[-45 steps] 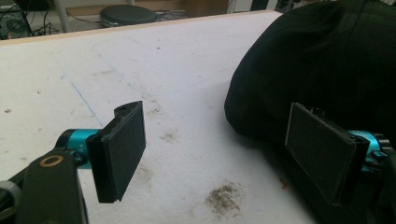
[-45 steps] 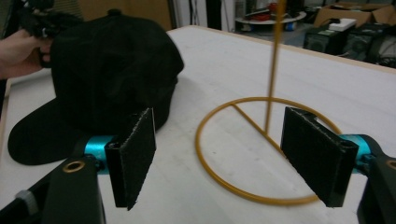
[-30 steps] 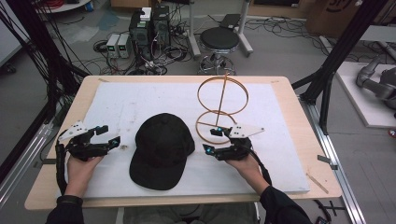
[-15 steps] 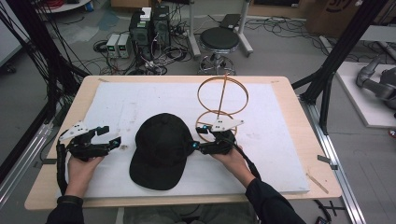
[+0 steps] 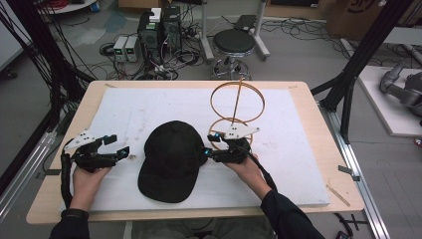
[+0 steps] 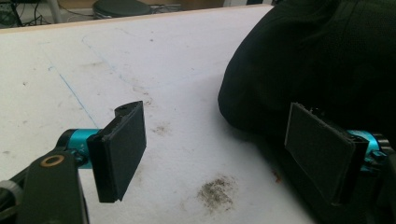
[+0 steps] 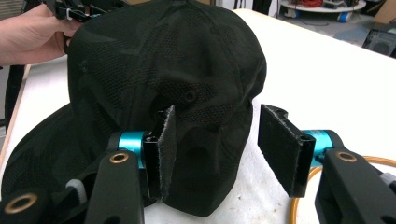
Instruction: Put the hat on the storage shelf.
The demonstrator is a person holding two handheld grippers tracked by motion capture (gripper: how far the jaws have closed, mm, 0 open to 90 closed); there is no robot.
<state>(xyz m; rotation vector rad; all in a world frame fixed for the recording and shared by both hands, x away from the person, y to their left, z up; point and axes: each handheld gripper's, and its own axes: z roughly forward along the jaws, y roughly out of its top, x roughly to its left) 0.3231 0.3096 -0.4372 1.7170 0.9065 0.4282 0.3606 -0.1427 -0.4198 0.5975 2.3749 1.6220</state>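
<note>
Scene: we see a black cap [image 5: 171, 159] lying crown-up on the white mat [image 5: 298, 149], brim toward us, between the two grippers.
Cap position: middle of the mat, just left of the copper wire stand [image 5: 237, 107]; the stand's base ring sits near the cap's right side.
Right gripper [image 5: 208, 149]: jaws apart, nothing clamped; in the right gripper view the cap [image 7: 168, 93] sits between the pads, the left pad pressing into the crown fabric, the right pad [image 7: 280, 147] clear of it.
Left gripper [image 5: 117, 146]: jaws wide apart, empty, beside the cap's left edge; in the left gripper view the cap [image 6: 317, 60] lies near the right pad, but we can't tell if they touch.
Left hand [image 5: 87, 177]: resting low on the mat, well back from the crown.
Step in hand: we judge this as the approach for a grasp on the cap's right side, with the right gripper lined up on the crown panel and not yet shut.
Next move: we think the right jaws need to shut on a fold of crown fabric, deep enough not to slip, then lift.
Likely goal: probably the wire stand, judged only from how close it is.
Watch out: soft fabric may pull free; stand ring [image 7: 303, 196] sits just beside the right jaw and could get bumped.
</note>
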